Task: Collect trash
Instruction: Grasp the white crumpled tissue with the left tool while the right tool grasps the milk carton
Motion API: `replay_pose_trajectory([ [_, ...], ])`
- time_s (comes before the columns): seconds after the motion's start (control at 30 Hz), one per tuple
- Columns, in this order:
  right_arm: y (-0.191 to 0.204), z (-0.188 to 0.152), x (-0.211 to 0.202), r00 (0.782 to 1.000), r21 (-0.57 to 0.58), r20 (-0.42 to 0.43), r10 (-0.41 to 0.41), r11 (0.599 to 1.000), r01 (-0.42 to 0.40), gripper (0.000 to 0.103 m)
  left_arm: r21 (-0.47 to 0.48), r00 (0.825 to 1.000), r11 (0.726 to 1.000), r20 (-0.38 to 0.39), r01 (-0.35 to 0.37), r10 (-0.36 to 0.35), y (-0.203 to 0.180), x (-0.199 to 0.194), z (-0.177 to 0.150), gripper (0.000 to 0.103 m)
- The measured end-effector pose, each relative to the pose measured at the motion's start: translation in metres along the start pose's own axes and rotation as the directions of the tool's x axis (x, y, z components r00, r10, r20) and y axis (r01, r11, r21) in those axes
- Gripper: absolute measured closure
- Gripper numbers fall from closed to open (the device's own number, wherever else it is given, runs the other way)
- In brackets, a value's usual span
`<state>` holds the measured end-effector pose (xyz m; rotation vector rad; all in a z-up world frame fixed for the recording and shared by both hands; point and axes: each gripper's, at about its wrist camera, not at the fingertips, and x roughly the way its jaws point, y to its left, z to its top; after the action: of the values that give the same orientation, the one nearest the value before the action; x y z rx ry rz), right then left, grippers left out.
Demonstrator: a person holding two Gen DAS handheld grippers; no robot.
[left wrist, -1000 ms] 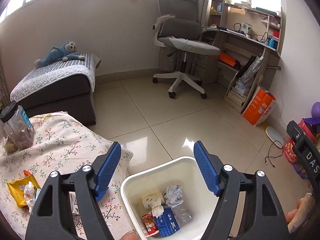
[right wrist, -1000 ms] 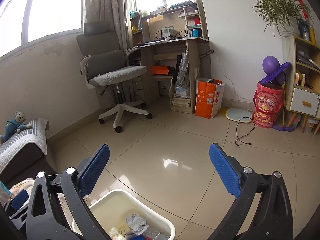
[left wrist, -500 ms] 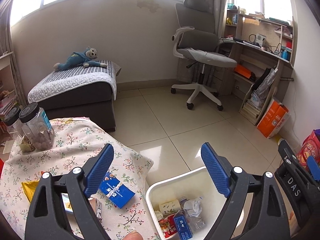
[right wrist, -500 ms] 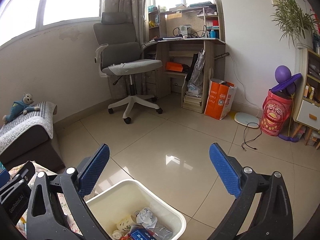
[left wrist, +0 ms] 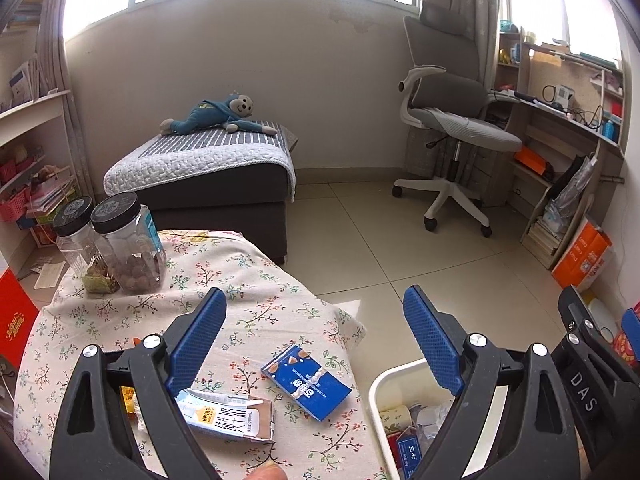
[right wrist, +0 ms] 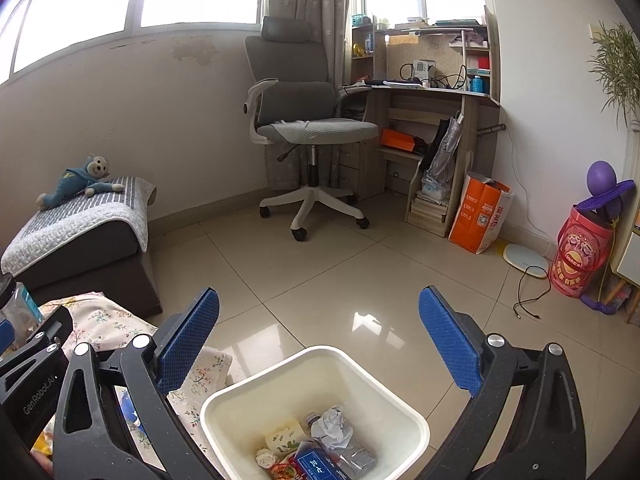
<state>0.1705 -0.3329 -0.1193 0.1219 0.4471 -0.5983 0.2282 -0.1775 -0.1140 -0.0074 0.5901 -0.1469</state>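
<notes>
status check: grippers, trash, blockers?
Left hand-held gripper open, empty, over table. Right hand-held gripper open, empty, above bin. Blue carton and milk carton lie on tablecloth. Nothing blocking them.

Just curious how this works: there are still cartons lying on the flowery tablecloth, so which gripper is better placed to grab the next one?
Probably the left gripper. It is open above the table, with the blue carton and the milk carton right below it. The right gripper is open over the white bin.
</notes>
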Motion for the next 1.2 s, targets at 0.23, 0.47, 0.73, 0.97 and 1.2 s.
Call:
replay_pose_trajectory([
  [0.23,0.043,-0.007,-0.004,0.997,-0.072,-0.018,0.069,0.995,-0.07,0.007,-0.049,0.997,0.996,-0.031,-0.073,0.071,0.047,0.004,-0.006,0.014],
  [0.47,0.092,-0.018,-0.01,0.989,-0.145,-0.051,0.141,0.979,-0.147,0.007,-0.105,0.983,0.98,-0.092,-0.168,0.159,0.105,0.011,-0.02,0.014],
  [0.73,0.14,-0.035,-0.013,0.974,-0.222,-0.117,0.195,0.951,-0.217,0.007,-0.096,0.959,0.986,-0.26,-0.138,0.109,0.18,0.039,-0.04,0.014],
  [0.97,0.155,-0.043,-0.003,0.967,-0.245,-0.172,0.188,0.943,-0.227,0.007,-0.052,0.895,0.998,-0.444,0.02,-0.042,0.202,0.079,-0.074,0.029],
  [1.2,0.18,-0.065,0.012,0.914,-0.389,-0.3,0.274,0.839,-0.38,0.007,-0.031,0.838,0.994,-0.536,0.101,-0.102,0.202,0.109,-0.1,0.042],
])
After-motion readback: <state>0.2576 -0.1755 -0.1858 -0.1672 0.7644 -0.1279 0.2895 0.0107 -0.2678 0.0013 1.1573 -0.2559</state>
